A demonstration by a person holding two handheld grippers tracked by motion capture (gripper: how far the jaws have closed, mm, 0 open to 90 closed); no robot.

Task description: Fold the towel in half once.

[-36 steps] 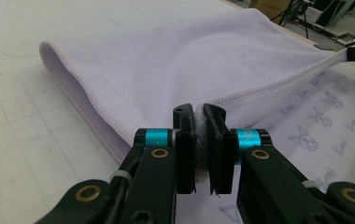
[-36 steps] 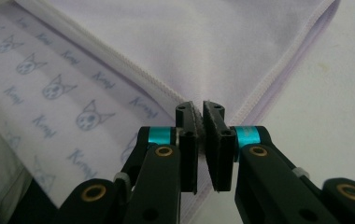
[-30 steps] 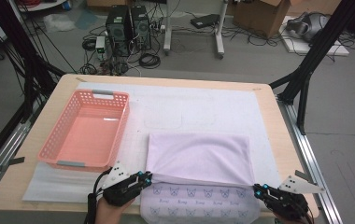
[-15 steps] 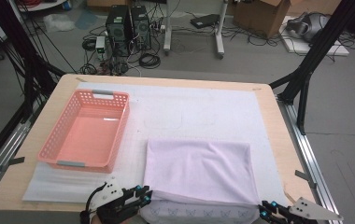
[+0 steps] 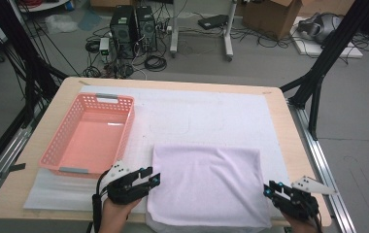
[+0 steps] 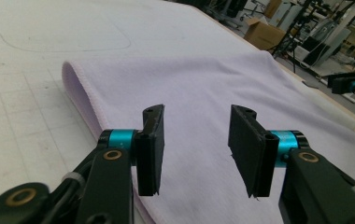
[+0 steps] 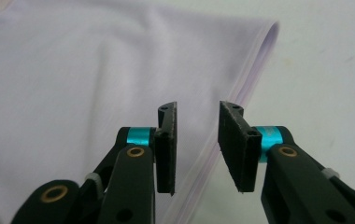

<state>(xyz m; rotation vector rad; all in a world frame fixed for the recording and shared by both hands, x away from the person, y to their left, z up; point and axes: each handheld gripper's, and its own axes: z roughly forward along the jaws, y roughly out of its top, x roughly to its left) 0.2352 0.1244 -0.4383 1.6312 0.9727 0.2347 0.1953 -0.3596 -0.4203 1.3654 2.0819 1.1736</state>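
At the bottom of the high view, left of centre, a hand holds the left gripper (image 5: 149, 178). Its jaws are spread and hold nothing; they point at the left edge of the folded lilac towel (image 5: 210, 187), just beside it. In the left gripper view the same left gripper (image 6: 195, 142) shows a wide gap between its two black jaws, and the lilac towel (image 6: 203, 88) lies under and beyond them, its folded edge running toward the upper left of the frame.

At the bottom right of the high view, the right gripper (image 5: 272, 188) sits at the right edge of the towel, also with jaws apart and empty. In the right gripper view the right gripper (image 7: 196, 140) hangs over the layered edge of the towel (image 7: 73, 74), which crosses the frame toward the upper right.

The towel lies flat on the white mat (image 5: 202, 116) in the lower centre of the table (image 5: 66, 92). Farther, at the left of the high view, a pink basket (image 5: 66, 145) stands on the mat, near the towel but apart from it.
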